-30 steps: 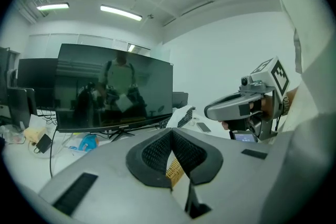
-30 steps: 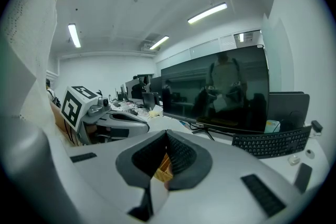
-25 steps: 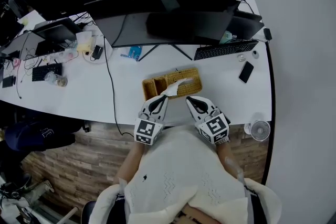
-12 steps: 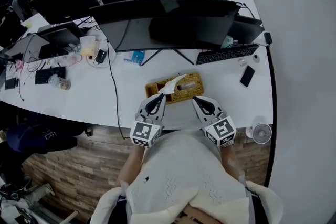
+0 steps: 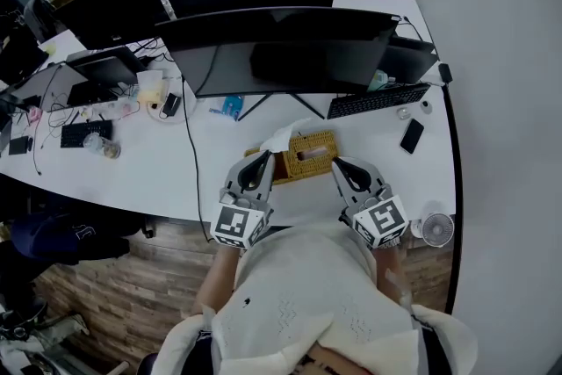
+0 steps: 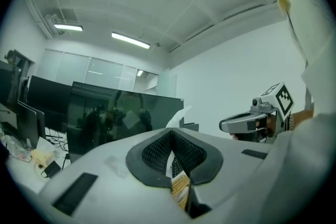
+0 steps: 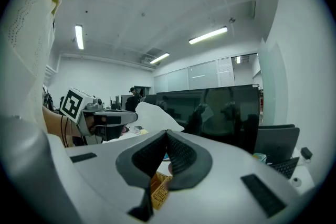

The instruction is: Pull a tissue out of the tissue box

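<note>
A woven yellow tissue box [image 5: 309,156] lies on the white desk [image 5: 158,162] near its front edge. A white tissue [image 5: 279,137] stands up from the box's left part. My left gripper [image 5: 263,155] is shut on the tissue's lower part. In the right gripper view the tissue [image 7: 152,117] spreads from that gripper's tip. In the left gripper view the jaws [image 6: 171,131] meet, with the tissue [image 6: 177,117] above them and the box [image 6: 180,189] below. My right gripper [image 5: 337,162] hovers at the box's right end. Its jaws [image 7: 166,132] are shut with nothing seen between them, above the box [image 7: 159,190].
Two rows of dark monitors [image 5: 281,48] stand behind the box. A keyboard [image 5: 378,99] and a phone [image 5: 410,136] lie to the right, a small fan [image 5: 436,229] at the desk's front right corner. Cables and small items clutter the left end [image 5: 105,114].
Both grippers have risen. The tissue has come up and leftward with the left gripper and stands taller above the box.
</note>
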`<control>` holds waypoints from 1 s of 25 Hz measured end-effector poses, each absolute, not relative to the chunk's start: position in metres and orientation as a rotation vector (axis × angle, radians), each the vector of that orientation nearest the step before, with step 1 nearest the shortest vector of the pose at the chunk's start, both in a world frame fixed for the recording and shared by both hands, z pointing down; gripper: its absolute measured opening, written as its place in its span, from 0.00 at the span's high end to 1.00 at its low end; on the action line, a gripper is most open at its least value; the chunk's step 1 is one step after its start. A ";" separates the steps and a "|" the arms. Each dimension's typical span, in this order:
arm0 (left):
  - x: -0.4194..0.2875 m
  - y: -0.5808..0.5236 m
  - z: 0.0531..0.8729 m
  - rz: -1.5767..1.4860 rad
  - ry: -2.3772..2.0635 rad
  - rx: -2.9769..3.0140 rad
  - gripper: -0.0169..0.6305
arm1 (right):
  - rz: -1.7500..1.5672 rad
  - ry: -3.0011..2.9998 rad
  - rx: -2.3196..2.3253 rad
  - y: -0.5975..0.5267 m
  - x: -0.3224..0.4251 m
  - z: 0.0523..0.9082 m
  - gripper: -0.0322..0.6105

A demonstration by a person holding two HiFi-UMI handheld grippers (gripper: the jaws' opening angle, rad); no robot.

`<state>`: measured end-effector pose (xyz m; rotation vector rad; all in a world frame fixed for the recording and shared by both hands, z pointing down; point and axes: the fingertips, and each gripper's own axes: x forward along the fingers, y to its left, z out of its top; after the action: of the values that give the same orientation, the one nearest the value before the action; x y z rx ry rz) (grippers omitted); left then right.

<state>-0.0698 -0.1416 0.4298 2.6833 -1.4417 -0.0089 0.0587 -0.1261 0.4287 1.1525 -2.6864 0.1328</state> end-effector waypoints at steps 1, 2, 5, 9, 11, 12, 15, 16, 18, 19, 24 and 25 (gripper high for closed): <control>-0.071 -0.142 0.426 -0.023 -1.448 2.684 0.95 | 0.126 -2.692 1.156 -0.127 0.060 0.425 0.95; -0.073 -0.142 0.422 -0.038 -1.453 2.683 0.95 | 0.120 -2.697 1.161 -0.127 0.060 0.422 0.95; -0.075 -0.140 0.414 -0.073 -1.465 2.680 0.95 | 0.103 -2.717 1.171 -0.127 0.060 0.411 0.95; -0.076 -0.138 0.408 -0.091 -1.466 2.688 0.95 | 0.079 -2.734 1.179 -0.127 0.058 0.401 0.95; -0.076 -0.138 0.405 -0.092 -1.462 2.697 0.95 | 0.073 -2.740 1.181 -0.127 0.056 0.397 0.95; -0.075 -0.138 0.403 -0.093 -1.461 2.703 0.95 | 0.071 -2.743 1.182 -0.128 0.056 0.395 0.95; -0.074 -0.137 0.401 -0.102 -1.465 2.710 0.95 | 0.078 -2.752 1.202 -0.128 0.056 0.392 0.95; -0.073 -0.137 0.402 -0.096 -1.465 2.713 0.95 | 0.080 -2.756 1.204 -0.127 0.056 0.392 0.95; -0.072 -0.136 0.403 -0.079 -1.462 2.719 0.95 | 0.088 -2.769 1.204 -0.127 0.056 0.392 0.95; -0.071 -0.136 0.403 -0.074 -1.460 2.721 0.95 | 0.092 -2.774 1.206 -0.127 0.056 0.392 0.95; -0.067 -0.135 0.400 -0.063 -1.450 2.736 0.95 | 0.090 -2.773 1.188 -0.126 0.055 0.394 0.95; -0.066 -0.135 0.401 -0.059 -1.449 2.741 0.95 | 0.091 -2.777 1.181 -0.125 0.054 0.394 0.95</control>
<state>-0.0663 -0.1348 0.4011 2.7409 -1.4492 -0.0591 0.0539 -0.1248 0.3941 1.1806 -2.7766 0.0913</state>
